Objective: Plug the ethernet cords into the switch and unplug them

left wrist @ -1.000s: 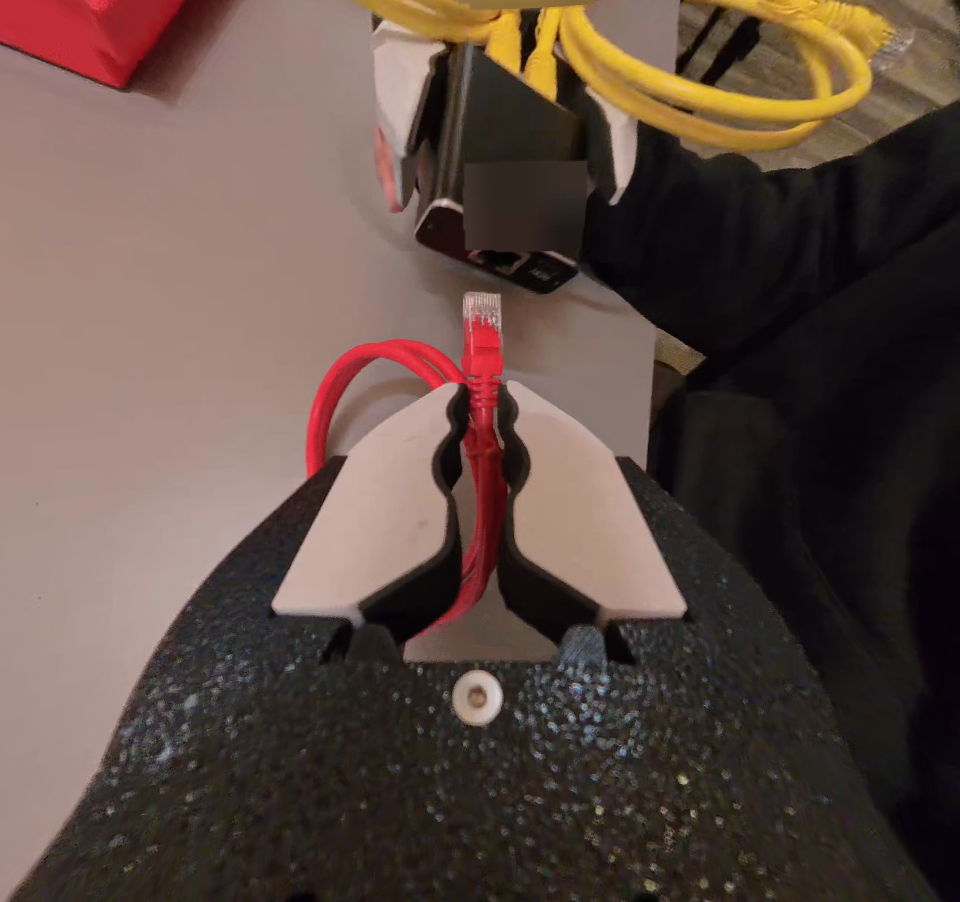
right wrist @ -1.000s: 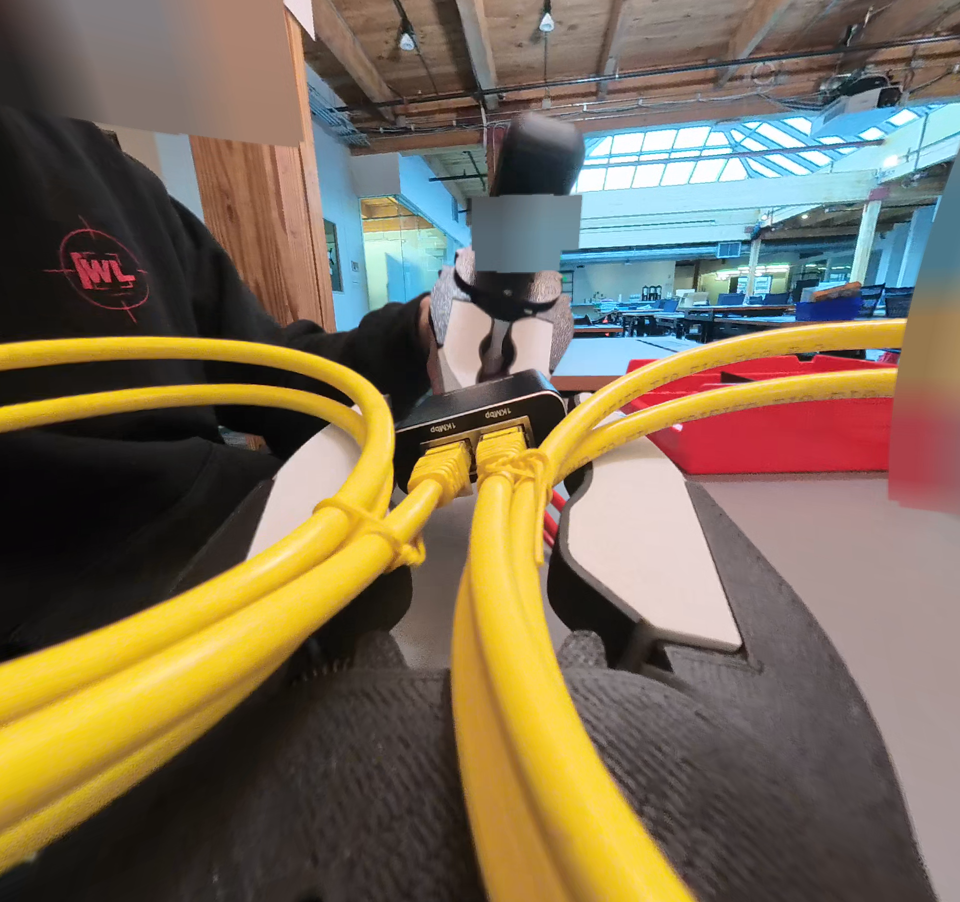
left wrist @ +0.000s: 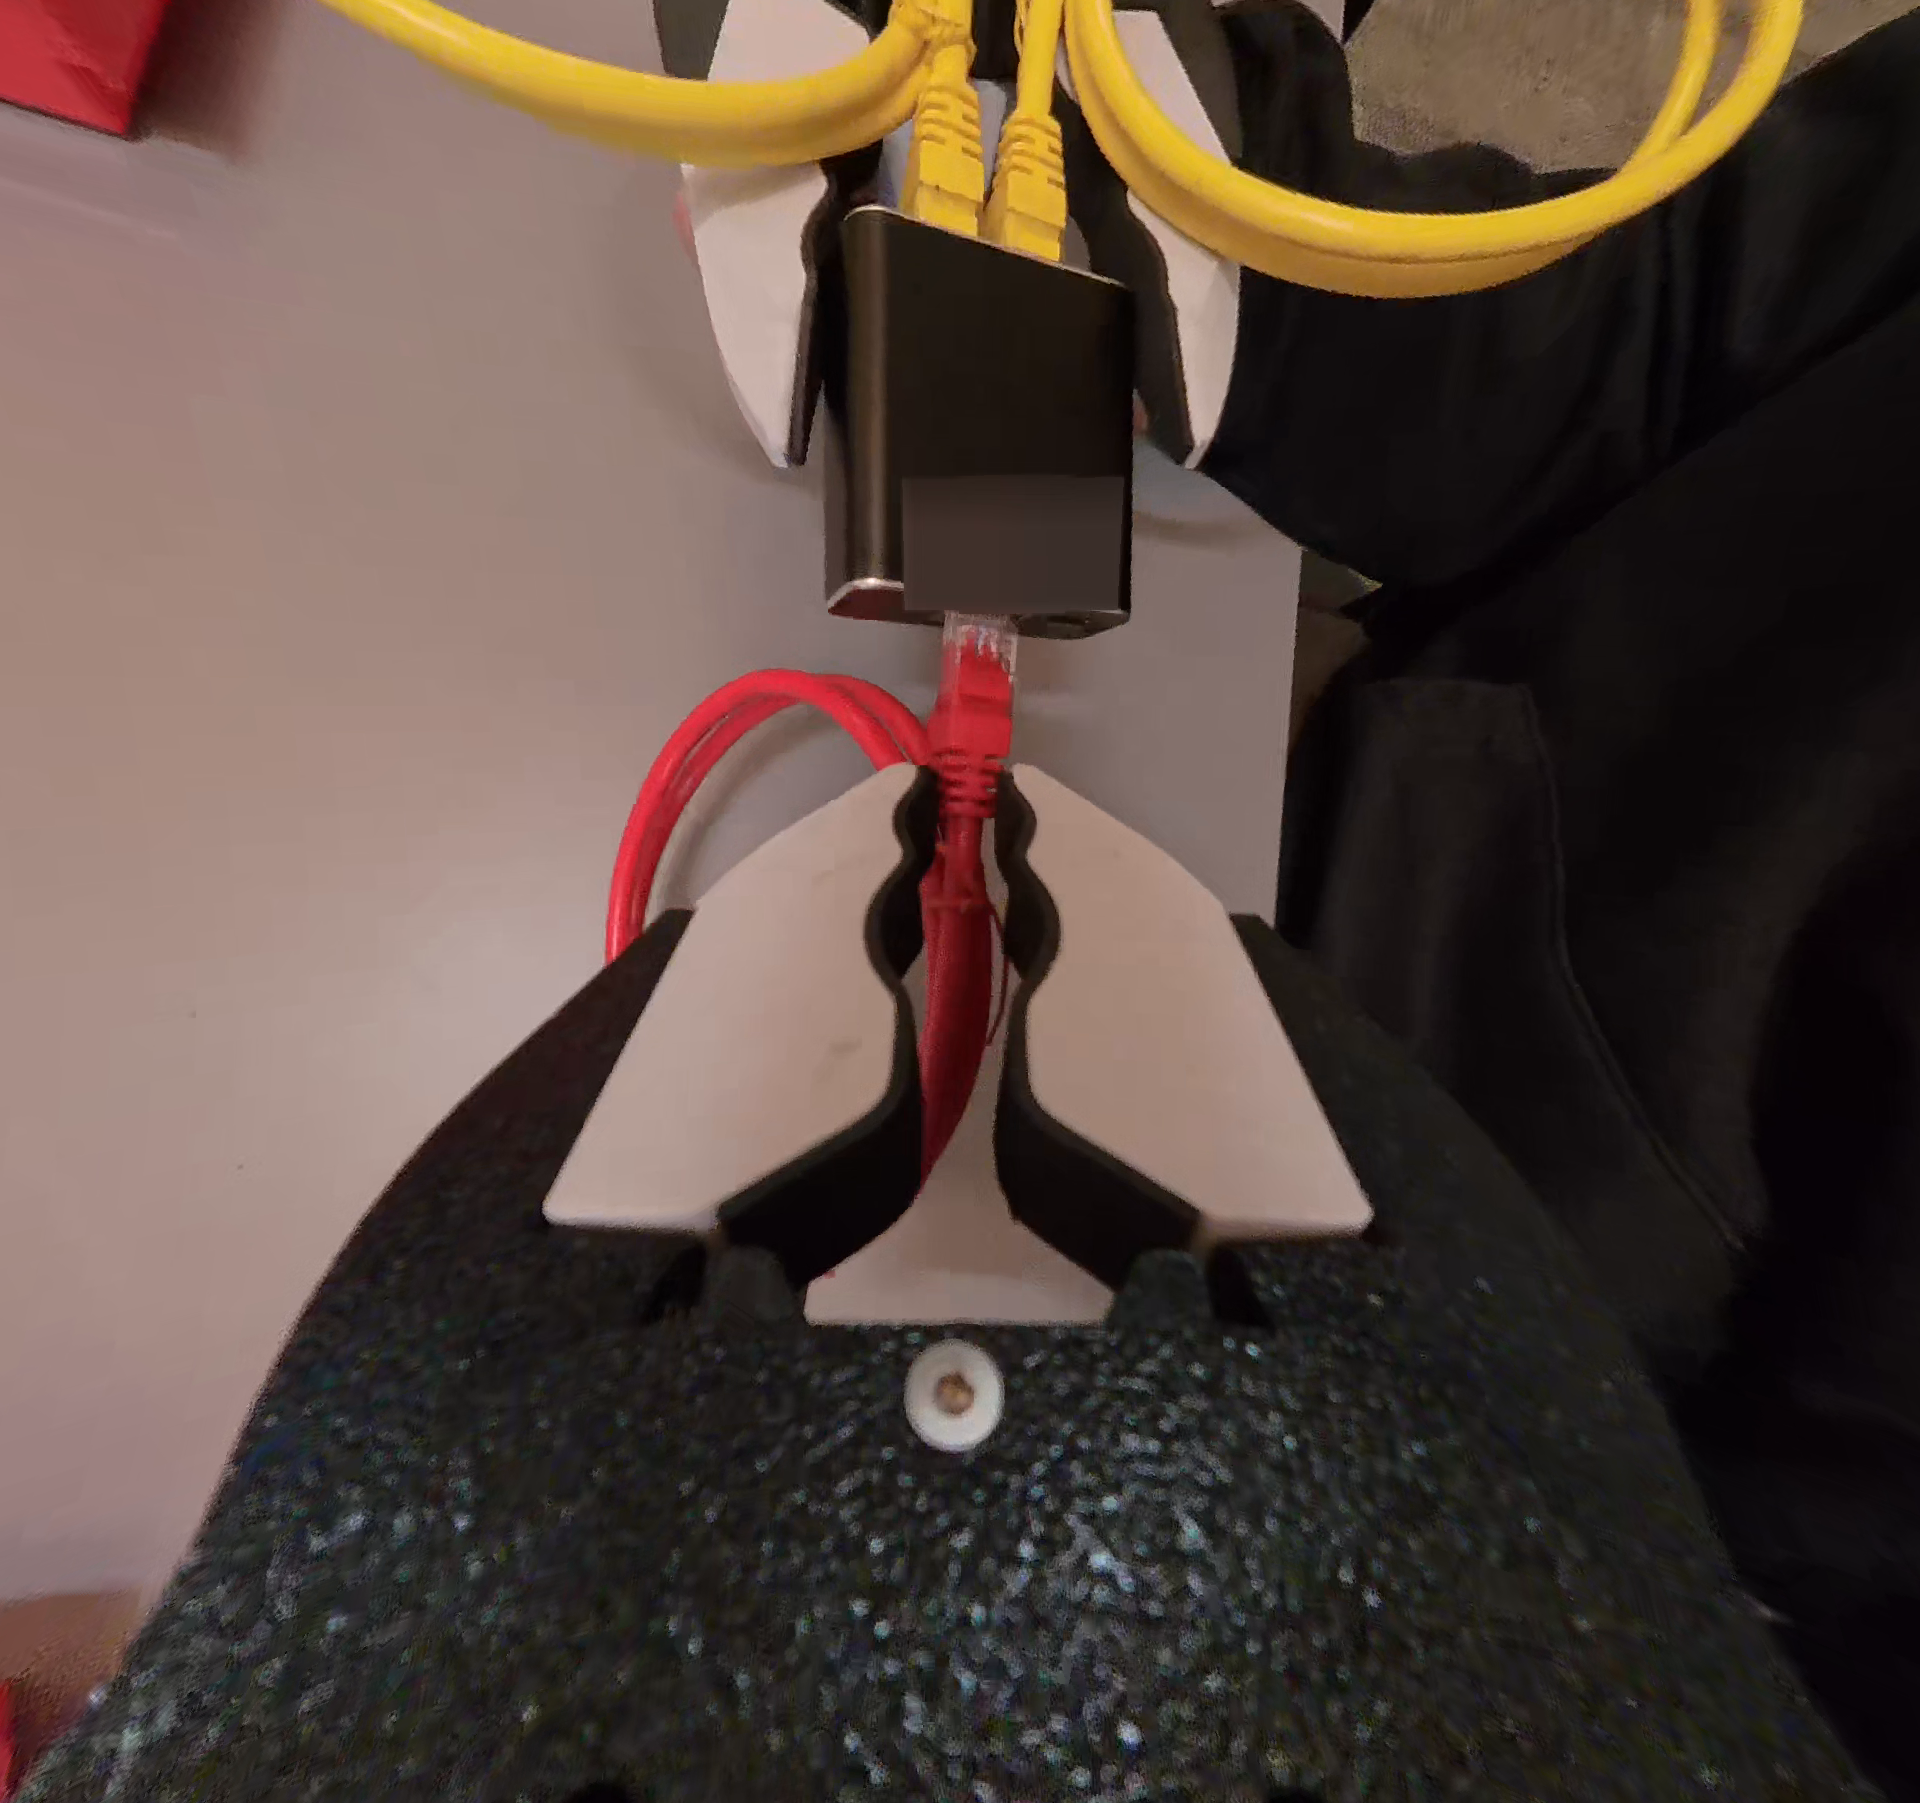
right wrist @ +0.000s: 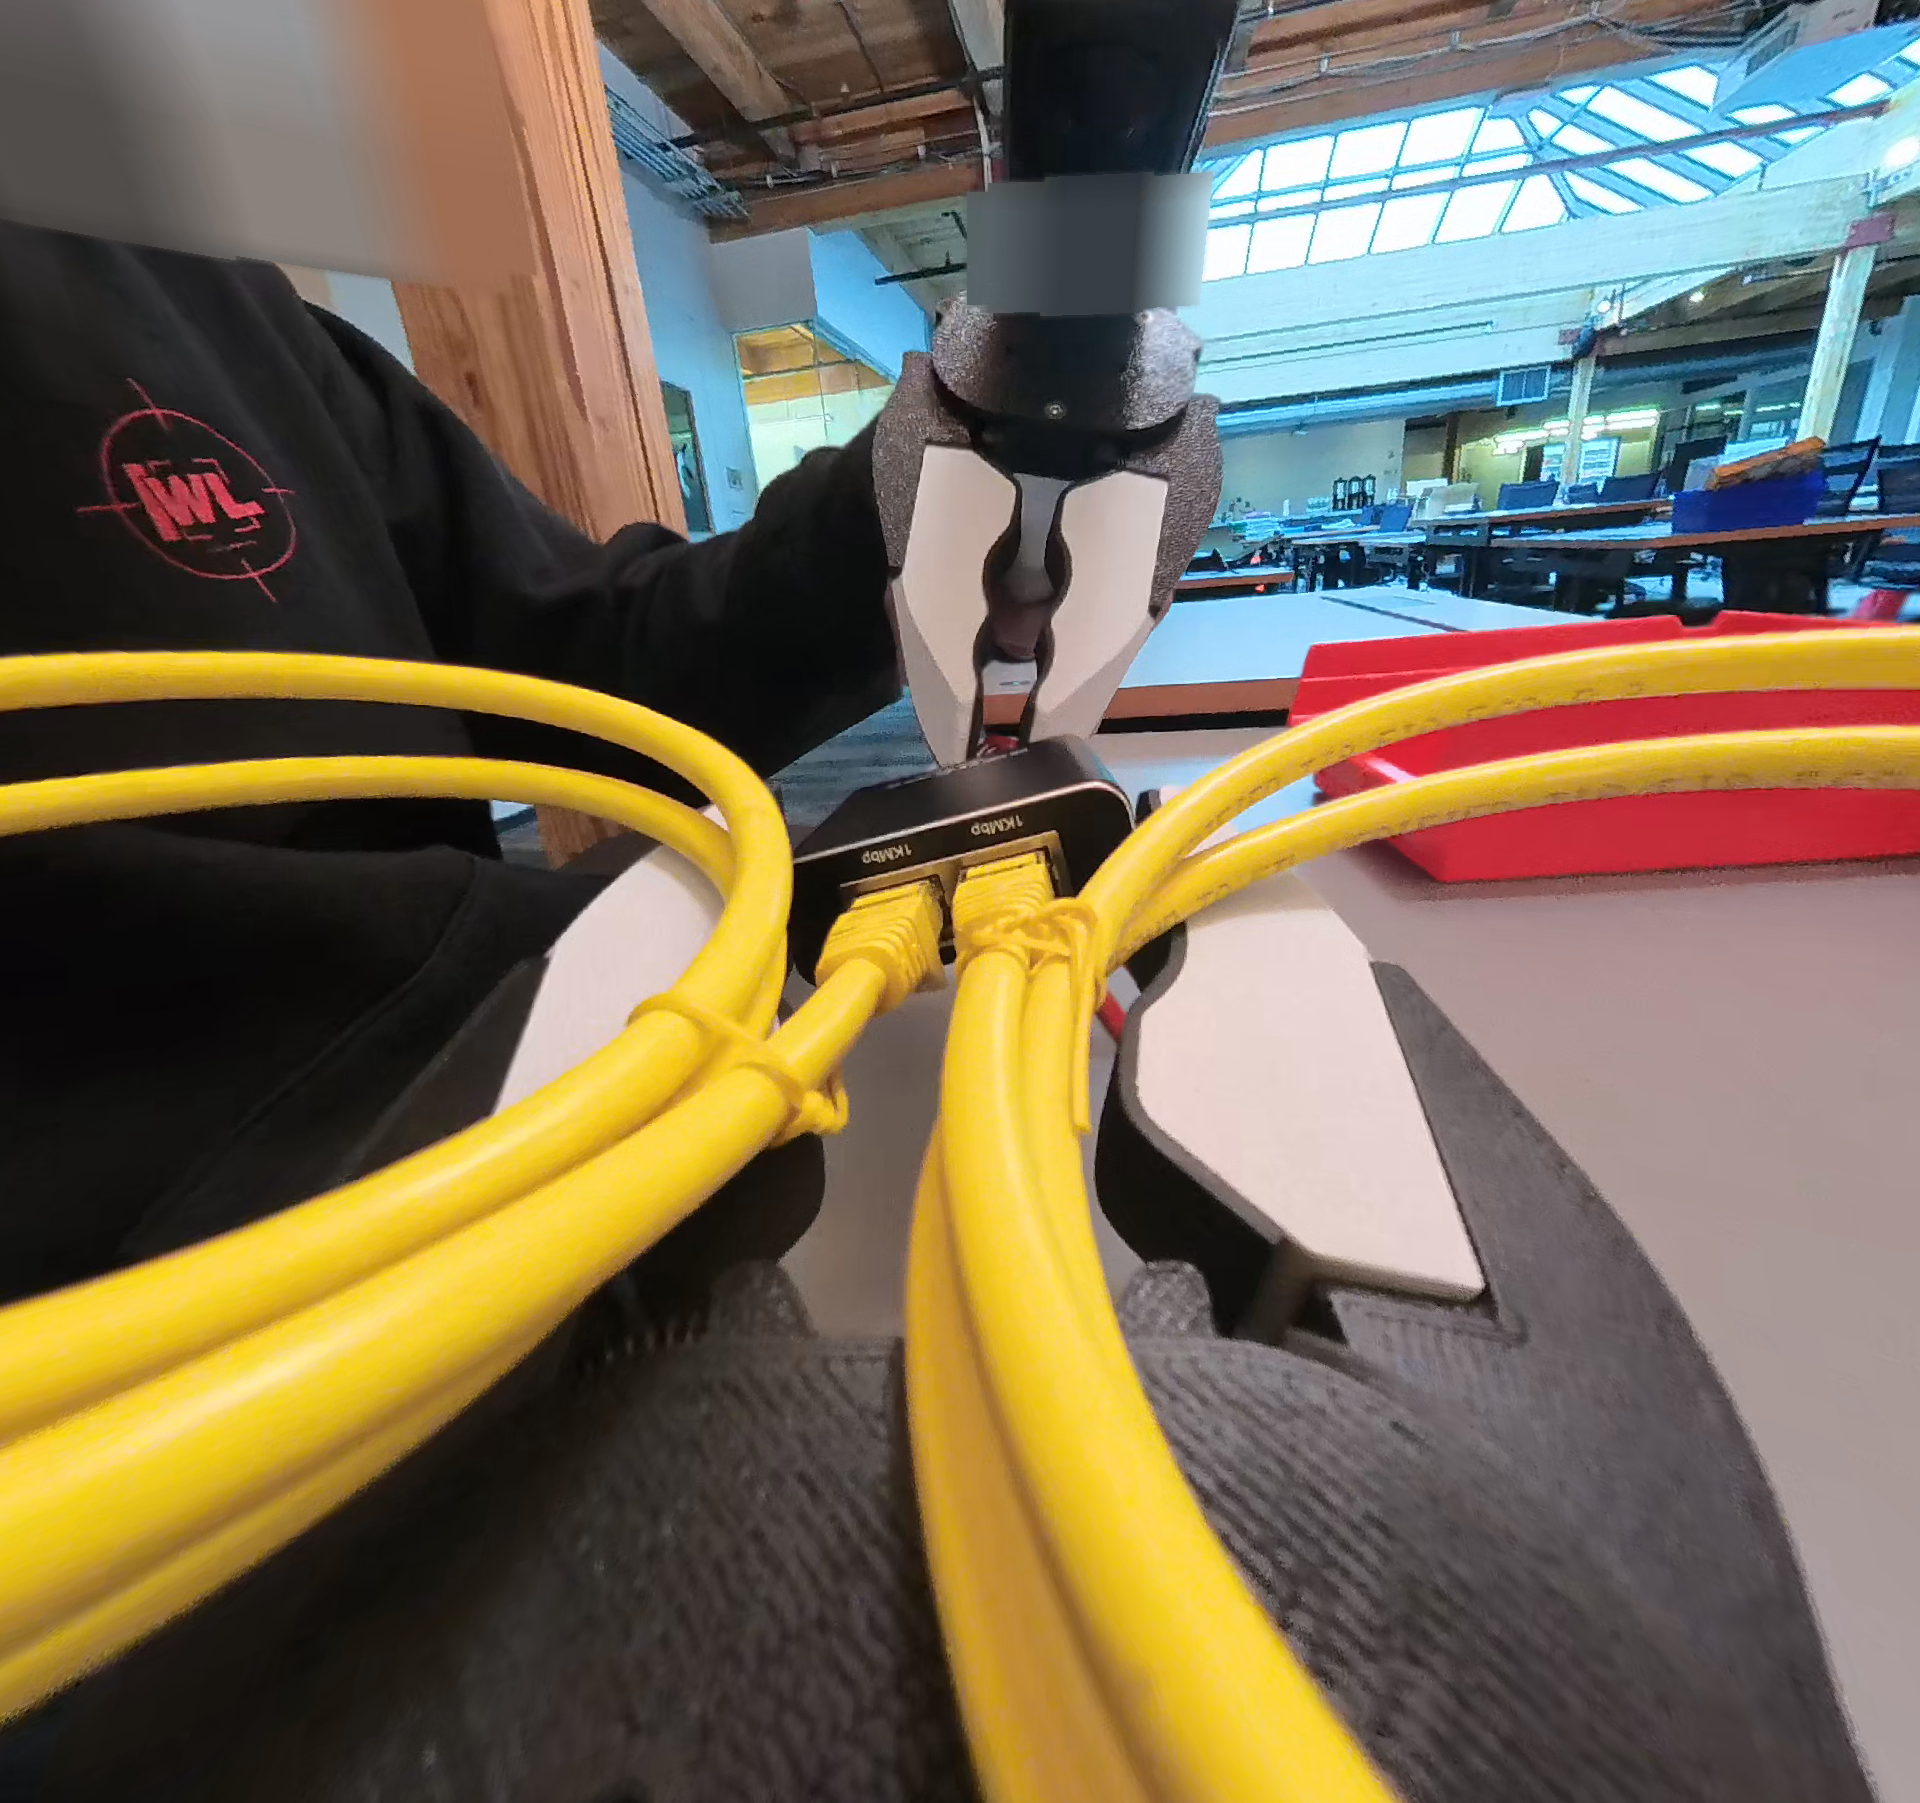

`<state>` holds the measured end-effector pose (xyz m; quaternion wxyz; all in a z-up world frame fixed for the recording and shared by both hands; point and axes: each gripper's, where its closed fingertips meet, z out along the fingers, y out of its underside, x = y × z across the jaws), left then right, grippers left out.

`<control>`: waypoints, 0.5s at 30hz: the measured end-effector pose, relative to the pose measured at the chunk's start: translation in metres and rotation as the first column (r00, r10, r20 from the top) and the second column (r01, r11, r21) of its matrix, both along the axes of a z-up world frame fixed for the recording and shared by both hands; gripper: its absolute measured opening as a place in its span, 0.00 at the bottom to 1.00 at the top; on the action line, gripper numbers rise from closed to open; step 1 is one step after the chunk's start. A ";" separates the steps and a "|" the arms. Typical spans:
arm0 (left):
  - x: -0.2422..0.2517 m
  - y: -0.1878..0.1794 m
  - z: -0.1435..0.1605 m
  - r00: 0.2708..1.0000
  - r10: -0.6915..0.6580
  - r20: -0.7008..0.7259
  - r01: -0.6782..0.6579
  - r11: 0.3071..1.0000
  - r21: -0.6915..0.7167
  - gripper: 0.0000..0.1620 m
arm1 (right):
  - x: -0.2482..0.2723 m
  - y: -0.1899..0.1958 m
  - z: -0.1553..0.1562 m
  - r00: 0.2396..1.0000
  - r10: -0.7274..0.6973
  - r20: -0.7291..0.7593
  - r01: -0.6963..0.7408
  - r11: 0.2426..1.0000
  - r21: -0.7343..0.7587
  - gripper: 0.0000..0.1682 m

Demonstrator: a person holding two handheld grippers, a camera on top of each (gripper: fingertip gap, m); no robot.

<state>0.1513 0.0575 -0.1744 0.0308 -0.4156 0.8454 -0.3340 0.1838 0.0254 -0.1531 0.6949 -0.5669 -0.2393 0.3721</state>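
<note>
My left gripper (left wrist: 961, 782) is shut on a red ethernet cord (left wrist: 971, 714). Its clear plug tip sits at the near port of the black switch (left wrist: 977, 434). My right gripper (right wrist: 966, 932) is shut on the switch (right wrist: 961, 818) and holds it above the grey table. Two yellow ethernet cords (left wrist: 987, 164) are plugged side by side into the switch's far face and also show in the right wrist view (right wrist: 935, 912). Their coils loop out to both sides. In the right wrist view the left gripper (right wrist: 1013, 704) stands just behind the switch.
A red tray (right wrist: 1621, 797) lies on the grey table (left wrist: 364, 558) beyond the switch, and shows in the left wrist view's upper left corner (left wrist: 73, 8). A person in black clothing (left wrist: 1558, 714) stands at the table's edge. Floor shows past the table edge. My right fingertips sit around 6 cm from my left ones.
The gap between the red plug and the switch has closed; the plug tip now meets the switch's near port. The switch now sits squarer to the left gripper.
</note>
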 end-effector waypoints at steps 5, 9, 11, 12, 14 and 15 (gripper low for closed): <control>0.005 -0.005 0.009 0.996 0.027 0.084 -0.026 1.000 -0.013 0.07 | 0.002 0.000 0.006 0.999 -0.005 -0.037 0.006 1.000 0.022 0.38; 0.011 -0.002 0.011 0.985 0.047 0.165 -0.048 0.999 0.004 0.06 | 0.006 0.003 0.010 0.997 -0.034 -0.075 0.037 0.999 0.032 0.38; 0.016 -0.001 0.017 0.972 0.077 0.224 -0.068 0.997 -0.049 0.06 | 0.010 0.004 0.014 0.993 -0.050 -0.106 0.054 0.998 0.040 0.38; 0.018 0.000 0.021 0.962 0.095 0.256 -0.077 0.994 -0.080 0.06 | 0.011 0.005 0.014 0.992 -0.059 -0.109 0.064 0.997 0.038 0.38; 0.021 0.000 0.027 0.940 0.124 0.317 -0.085 0.987 -0.134 0.06 | 0.013 0.005 0.016 0.990 -0.067 -0.124 0.073 0.996 0.045 0.39; 0.023 0.001 0.029 0.927 0.143 0.346 -0.093 0.983 -0.156 0.06 | 0.015 0.006 0.016 0.989 -0.074 -0.131 0.081 0.996 0.048 0.39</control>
